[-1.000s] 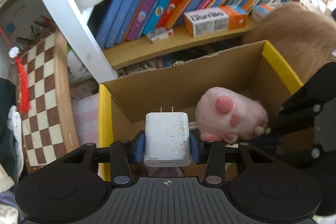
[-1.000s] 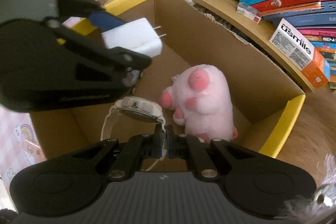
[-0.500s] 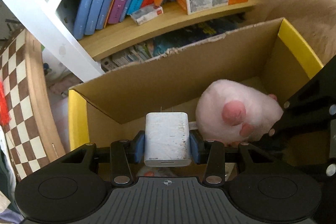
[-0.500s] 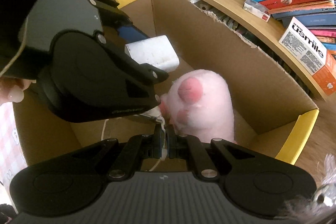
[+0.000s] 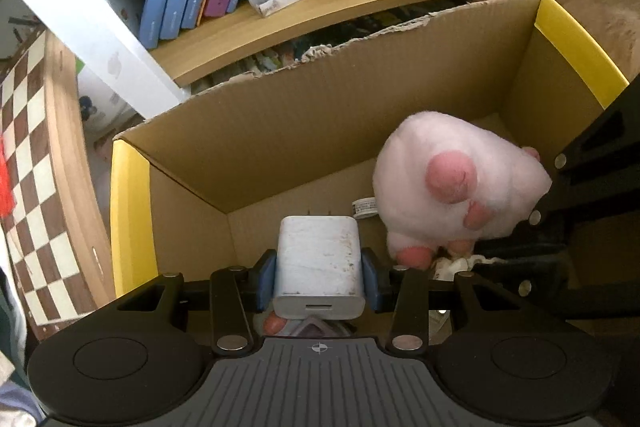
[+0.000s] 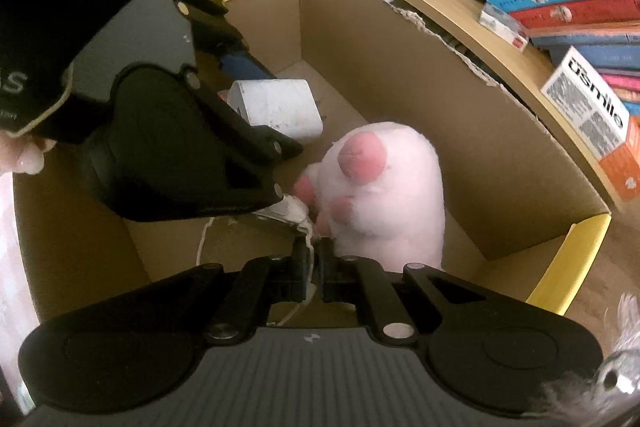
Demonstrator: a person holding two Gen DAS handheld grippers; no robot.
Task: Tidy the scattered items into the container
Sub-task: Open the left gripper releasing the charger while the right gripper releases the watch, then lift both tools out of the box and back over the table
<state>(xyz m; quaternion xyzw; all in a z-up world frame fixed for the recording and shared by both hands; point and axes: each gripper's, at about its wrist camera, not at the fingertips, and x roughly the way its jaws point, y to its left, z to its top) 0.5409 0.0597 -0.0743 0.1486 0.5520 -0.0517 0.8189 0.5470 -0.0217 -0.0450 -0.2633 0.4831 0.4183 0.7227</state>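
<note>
The left gripper squeezes a white plug block between its blue pads, and holds it inside the cardboard box. A pink paw toy lies on the box floor, at about two o'clock from the plug. The right gripper has its jaws almost together, pinching the thin strap of a white watch. The watch sits low in the box, just at nine o'clock from the paw toy.
</note>
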